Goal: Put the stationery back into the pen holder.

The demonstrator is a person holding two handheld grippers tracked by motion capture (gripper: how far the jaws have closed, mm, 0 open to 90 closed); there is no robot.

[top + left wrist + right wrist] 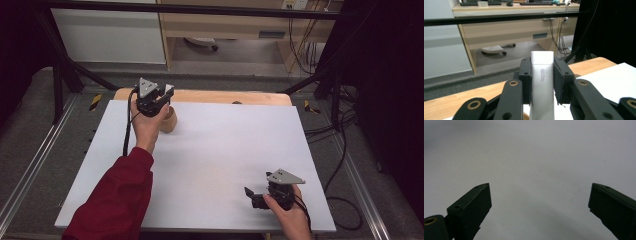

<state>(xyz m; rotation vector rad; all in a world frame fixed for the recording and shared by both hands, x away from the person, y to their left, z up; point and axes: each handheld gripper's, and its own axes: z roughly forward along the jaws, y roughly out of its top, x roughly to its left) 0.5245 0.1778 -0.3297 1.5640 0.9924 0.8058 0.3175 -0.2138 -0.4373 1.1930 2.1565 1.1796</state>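
At the table's far left, the left gripper [542,82] clamps a white GLOO tube [542,85] just above a wooden cup [168,121]; the right gripper [540,202] gapes empty over the white mat [215,165], near right.

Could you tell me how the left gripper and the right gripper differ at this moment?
The left gripper is shut on a white tube marked GLOO, while the right gripper stands wide open with nothing between its jaws. In the high view the left gripper is at the far left of the table beside a wooden cup, and the right gripper rests near the front right over the white mat. Both are black and hand-held.
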